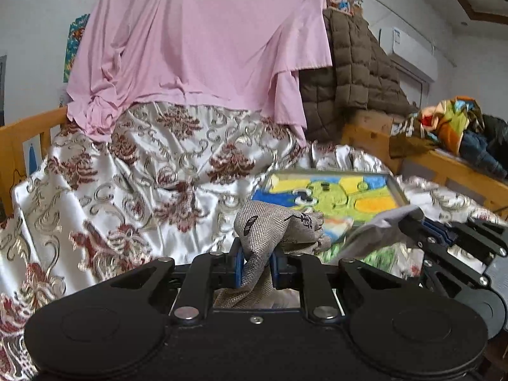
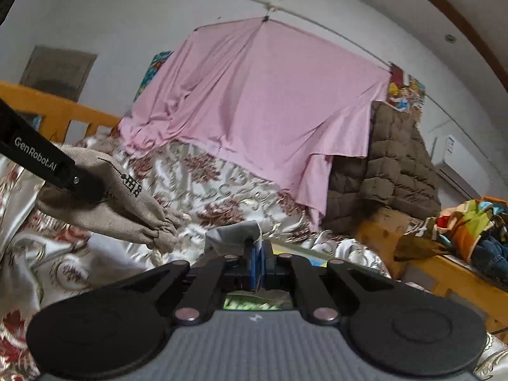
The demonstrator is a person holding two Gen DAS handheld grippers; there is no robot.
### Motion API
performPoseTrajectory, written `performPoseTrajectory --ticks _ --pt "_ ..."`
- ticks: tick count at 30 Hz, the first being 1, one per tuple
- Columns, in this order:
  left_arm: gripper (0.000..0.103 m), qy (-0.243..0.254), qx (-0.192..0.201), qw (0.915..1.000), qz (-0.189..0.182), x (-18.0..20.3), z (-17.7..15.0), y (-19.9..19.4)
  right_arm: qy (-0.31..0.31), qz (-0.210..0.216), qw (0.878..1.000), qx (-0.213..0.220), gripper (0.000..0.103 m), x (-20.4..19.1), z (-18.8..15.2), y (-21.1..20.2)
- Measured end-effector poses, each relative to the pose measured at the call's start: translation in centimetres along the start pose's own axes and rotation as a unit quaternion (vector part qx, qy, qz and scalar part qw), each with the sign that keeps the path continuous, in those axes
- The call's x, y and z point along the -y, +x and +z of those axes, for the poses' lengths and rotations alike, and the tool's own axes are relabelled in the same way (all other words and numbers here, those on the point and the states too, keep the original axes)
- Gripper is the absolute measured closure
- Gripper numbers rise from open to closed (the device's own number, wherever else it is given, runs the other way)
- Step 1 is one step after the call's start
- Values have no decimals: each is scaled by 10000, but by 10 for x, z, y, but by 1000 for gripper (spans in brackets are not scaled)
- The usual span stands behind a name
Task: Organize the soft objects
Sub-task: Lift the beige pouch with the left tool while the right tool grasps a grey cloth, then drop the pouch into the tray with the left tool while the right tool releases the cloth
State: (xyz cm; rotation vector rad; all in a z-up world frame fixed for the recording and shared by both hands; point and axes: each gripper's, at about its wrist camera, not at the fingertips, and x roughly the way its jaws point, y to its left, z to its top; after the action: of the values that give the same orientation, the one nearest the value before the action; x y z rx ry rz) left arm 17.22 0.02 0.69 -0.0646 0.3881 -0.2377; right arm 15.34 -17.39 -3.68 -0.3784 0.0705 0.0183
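Observation:
A beige woven cloth (image 1: 273, 225) with black printed marks stands bunched up between the blue pads of my left gripper (image 1: 256, 263), which is shut on it. In the right wrist view the same beige cloth (image 2: 127, 209) hangs from the left gripper (image 2: 89, 187) at the left, above the bed. My right gripper (image 2: 258, 254) is shut on a fold of grey cloth (image 2: 235, 231). From the left wrist view, the right gripper (image 1: 412, 222) sits at the right with the grey cloth (image 1: 381, 222) trailing from it.
A white satin bedspread (image 1: 143, 174) with red flowers covers the bed. A colourful framed picture (image 1: 333, 190) lies on it. Behind hang a pink sheet (image 1: 203, 38) and a brown quilted coat (image 1: 355, 76). Wooden bed rails (image 1: 444, 165) at the right carry piled clothes (image 1: 457, 127).

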Motion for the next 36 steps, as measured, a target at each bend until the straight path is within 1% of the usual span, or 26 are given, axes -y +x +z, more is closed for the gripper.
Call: performPoseTrajectory --ticks 4,8,10,12,16,19,24,28,32,36 --pt "85 -52 173 9998 -5 12 22 8 224 -103 9996 160 100 23 10 7" --pt "85 -236 279 9993 -6 28 46 30 259 -286 9987 323 100 46 16 30" --pt "85 -341 297 9990 -1 37 57 46 332 -429 9979 357 100 61 18 48" --pt "85 -417 240 9988 -38 45 66 65 443 -481 9974 303 100 77 17 66" --pt "85 -333 144 9993 -49 63 77 106 861 -608 9942 199 100 108 9 98" --pt "85 -362 67 9993 -105 78 82 140 1145 -661 9912 79 100 129 -4 116" --pt "85 -386 -32 9989 -259 110 81 196 1649 -626 9841 -231 100 158 -28 142" --pt "85 -425 -162 9984 -339 133 73 233 1884 -546 9793 -489 100 175 -43 156" --pt "85 -529 -411 9973 -313 146 61 265 2078 -453 9740 -774 100 184 -55 170" --pt "85 -611 -676 9954 -293 148 51 283 2228 -366 9679 -1105 100 189 -67 181"
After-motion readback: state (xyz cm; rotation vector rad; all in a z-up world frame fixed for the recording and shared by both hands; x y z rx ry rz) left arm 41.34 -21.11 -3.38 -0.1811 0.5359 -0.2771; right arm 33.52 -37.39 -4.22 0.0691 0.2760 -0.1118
